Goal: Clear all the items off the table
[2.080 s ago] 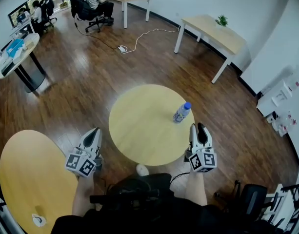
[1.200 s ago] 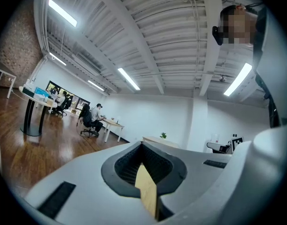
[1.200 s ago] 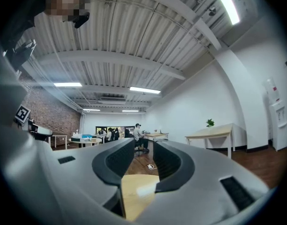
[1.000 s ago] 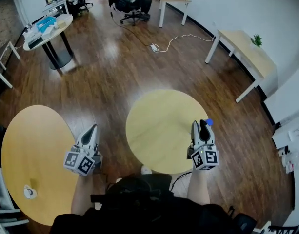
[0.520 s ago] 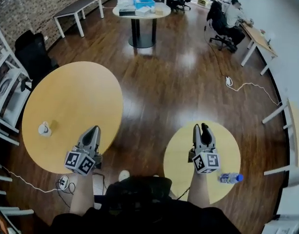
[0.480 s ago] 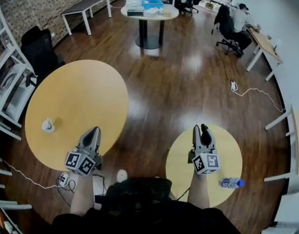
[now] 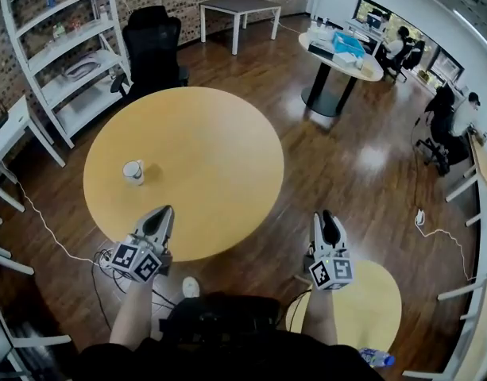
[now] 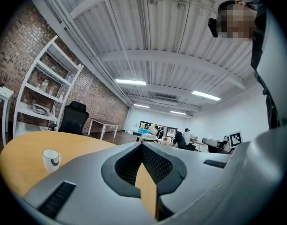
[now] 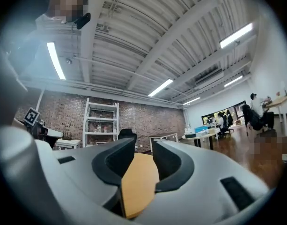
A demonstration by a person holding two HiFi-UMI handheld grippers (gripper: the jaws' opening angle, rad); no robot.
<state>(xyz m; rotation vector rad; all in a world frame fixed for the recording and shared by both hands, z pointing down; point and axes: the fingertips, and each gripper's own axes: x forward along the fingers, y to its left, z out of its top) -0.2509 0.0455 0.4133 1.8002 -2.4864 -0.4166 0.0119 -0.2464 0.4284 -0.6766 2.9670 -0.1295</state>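
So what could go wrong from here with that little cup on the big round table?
The left gripper is nearest the cup, but its jaws are together; pushed in like that, it could tip the cup over. The bottle near the rim of the small table might roll off or get forgotten.

Your left tongs [image 7: 162,213] and right tongs [image 7: 323,217] are pale grey moulded shells with black textured pads, each carrying a cube [image 7: 137,262] of black-and-white square markers. You wear dark clothing [image 7: 219,332], forearms uncovered, and a white shoe [image 7: 190,287].
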